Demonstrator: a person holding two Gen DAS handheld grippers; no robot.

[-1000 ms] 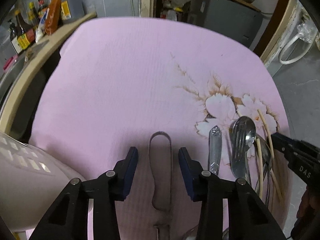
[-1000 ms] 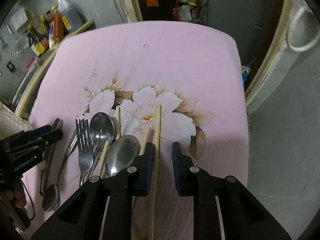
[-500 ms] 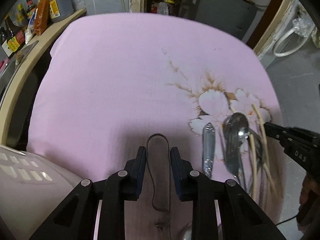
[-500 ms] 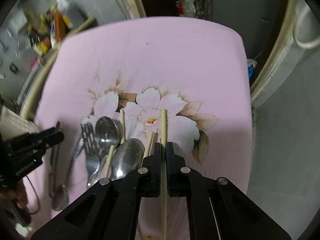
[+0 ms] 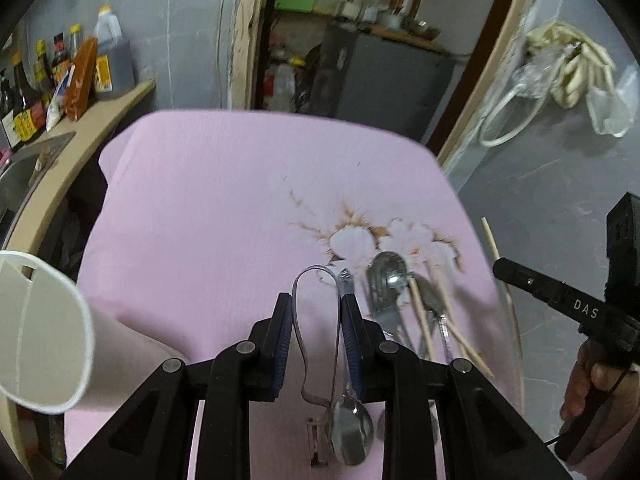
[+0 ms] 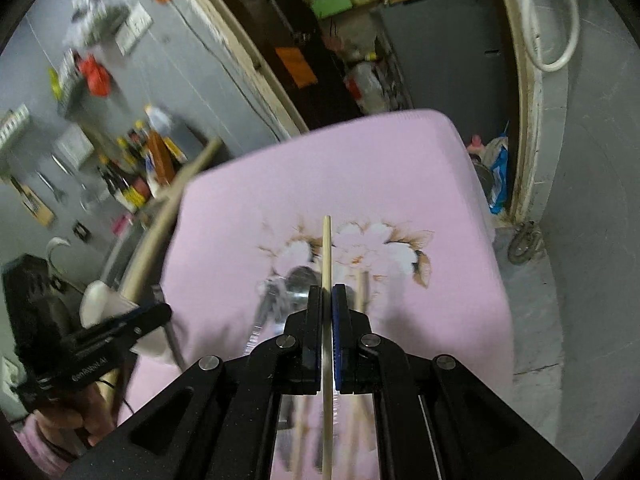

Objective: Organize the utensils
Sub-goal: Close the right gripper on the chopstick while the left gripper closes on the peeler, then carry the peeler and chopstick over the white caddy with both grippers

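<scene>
Left tool (image 5: 316,312): jaws have just closed in and now pinch the wire-loop handle of a metal spoon (image 5: 351,432), pads pressing both sides of the loop, bowl hanging near the camera. Right tool (image 6: 327,300): jaws have just closed, now nearly shut on one wooden chopstick (image 6: 326,264), which runs straight through the pads and sticks out ahead, clear of the cloth. White paper cup (image 5: 36,336) sits at the left edge, mouth toward the camera. Beyond the tools, a pile of cutlery (image 5: 386,284) and loose chopsticks (image 5: 420,312) lies on the pink floral cloth (image 5: 208,208) covering the table. Bottles (image 5: 76,76) on a shelf far left.
</scene>
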